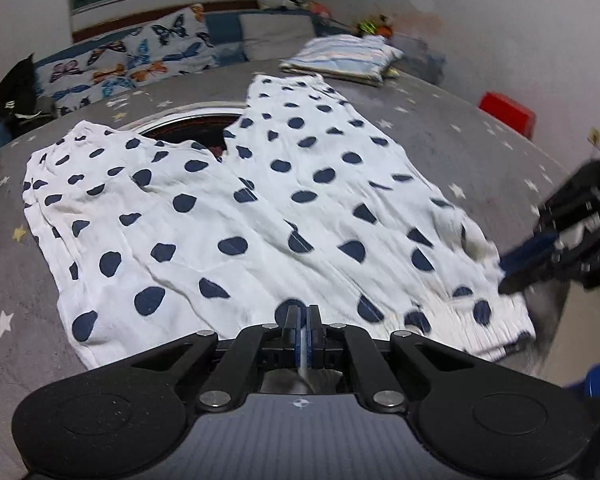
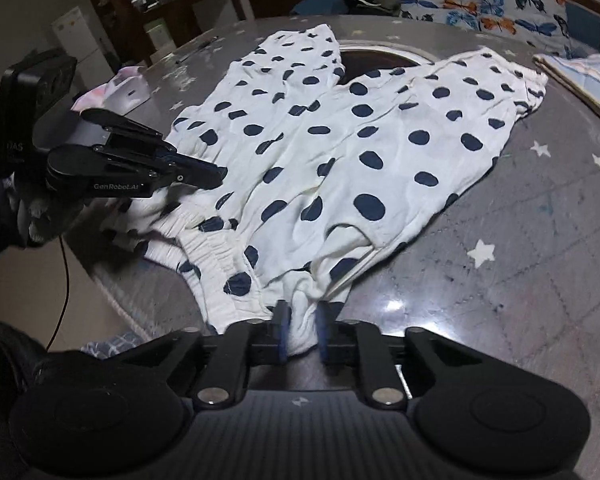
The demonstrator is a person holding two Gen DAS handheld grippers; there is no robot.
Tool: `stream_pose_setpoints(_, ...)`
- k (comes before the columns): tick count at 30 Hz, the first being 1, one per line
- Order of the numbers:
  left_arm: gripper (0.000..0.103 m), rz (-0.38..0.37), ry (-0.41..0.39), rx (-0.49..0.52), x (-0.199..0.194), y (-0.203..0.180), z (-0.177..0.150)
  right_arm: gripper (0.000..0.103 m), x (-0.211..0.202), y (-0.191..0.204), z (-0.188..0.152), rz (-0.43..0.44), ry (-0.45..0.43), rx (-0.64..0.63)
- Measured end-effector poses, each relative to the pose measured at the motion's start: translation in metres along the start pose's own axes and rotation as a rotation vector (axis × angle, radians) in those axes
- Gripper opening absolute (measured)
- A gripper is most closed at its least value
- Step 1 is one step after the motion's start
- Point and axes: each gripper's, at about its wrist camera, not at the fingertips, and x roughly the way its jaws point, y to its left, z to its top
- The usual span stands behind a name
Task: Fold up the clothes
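Observation:
White trousers with dark blue dots lie spread on the grey star-patterned table, legs pointing away, elastic waistband near me. My left gripper is shut on the waistband edge near its middle. In the right wrist view the trousers fill the centre, and my right gripper is shut on a bunched corner of the waistband. The left gripper shows there at the left, pinching the cloth. The right gripper shows at the right edge of the left wrist view.
A folded striped cloth lies at the table's far side, beside a red box. A round dark opening in the table sits partly under the legs. Butterfly-print pillows line the back. The table edge drops off near the waistband.

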Motion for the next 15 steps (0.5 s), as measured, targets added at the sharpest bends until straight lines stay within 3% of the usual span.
stream_pose_setpoints(5, 0.006, 0.002, -0.059, 0.008, -0.016, 0.000, 0.017, 0.022, -0.025, -0.010, 0.014, -0.038, -0.050, -0.036)
stream_pose_setpoints(8, 0.006, -0.047, -0.115, -0.004, -0.014, -0.010, 0.034, 0.026, -0.032, -0.026, 0.032, -0.109, -0.102, -0.042)
stream_pose_setpoints(15, 0.006, -0.147, -0.118, 0.007, 0.032, -0.045, 0.062, 0.027, -0.016, -0.076, 0.080, -0.220, -0.172, -0.021)
